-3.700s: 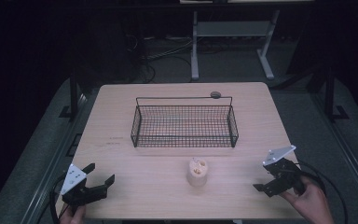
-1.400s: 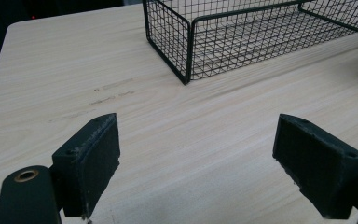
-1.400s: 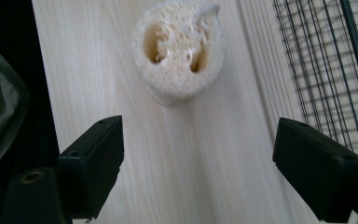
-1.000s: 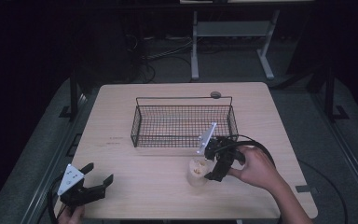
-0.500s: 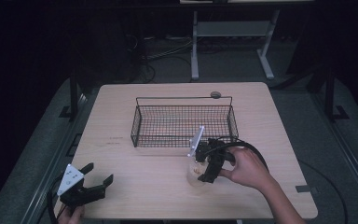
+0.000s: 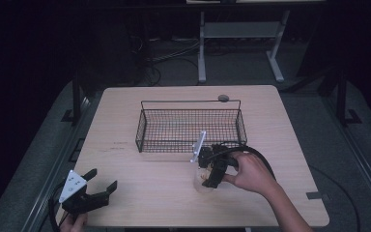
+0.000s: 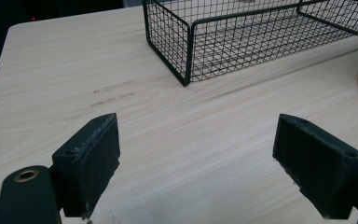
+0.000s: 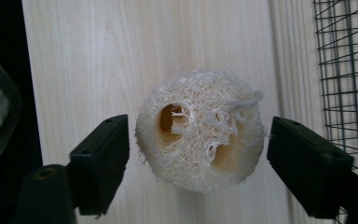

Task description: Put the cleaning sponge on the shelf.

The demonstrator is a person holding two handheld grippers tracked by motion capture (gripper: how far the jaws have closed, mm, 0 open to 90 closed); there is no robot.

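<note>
Just in front of the basket, the right gripper is hanging open around the loofah; nothing is grabbed yet; the left gripper is waiting open.

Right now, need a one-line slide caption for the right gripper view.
Open right gripper straddles a loofah standing on the table, wire basket alongside.

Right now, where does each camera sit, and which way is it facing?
High view: above the table's near edge, looking forward and down; both hands, left gripper, right gripper.
Left gripper view: low over the table, facing the wire basket; own jaws apart.
Right gripper view: looking down on the loofah between its jaws.
Shared: basket, tabletop.
</note>
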